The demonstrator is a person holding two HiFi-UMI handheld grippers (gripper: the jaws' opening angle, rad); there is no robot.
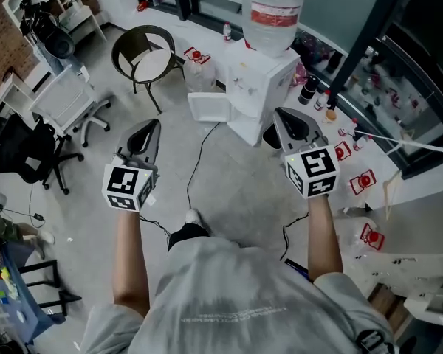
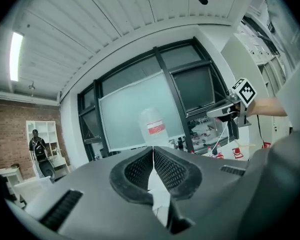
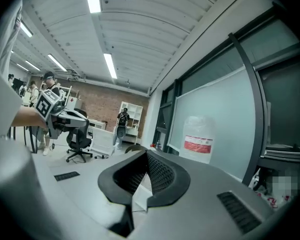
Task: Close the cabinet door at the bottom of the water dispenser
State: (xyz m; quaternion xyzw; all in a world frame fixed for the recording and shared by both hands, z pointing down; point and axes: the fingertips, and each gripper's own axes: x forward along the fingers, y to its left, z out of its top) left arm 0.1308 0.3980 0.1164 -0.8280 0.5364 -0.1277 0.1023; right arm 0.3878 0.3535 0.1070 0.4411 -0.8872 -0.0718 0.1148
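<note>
The white water dispenser (image 1: 260,87) stands on the floor ahead of me, with a big clear bottle (image 1: 273,6) on top. Its white bottom cabinet door (image 1: 209,108) hangs open to the left. My left gripper (image 1: 154,124) is held in the air to the left of the door, jaws shut and empty. My right gripper (image 1: 281,113) hovers just right of the dispenser's base, also shut and empty. In the left gripper view the jaws (image 2: 153,150) meet below the bottle (image 2: 152,128). The right gripper view shows its closed jaws (image 3: 147,155) beside the bottle (image 3: 197,139).
A round black chair (image 1: 144,54) stands left of the dispenser, with a white office chair (image 1: 66,98) and a black one (image 1: 22,153) further left. A cable (image 1: 196,164) trails across the floor. Small red-labelled items (image 1: 363,181) lie at the right by the window wall.
</note>
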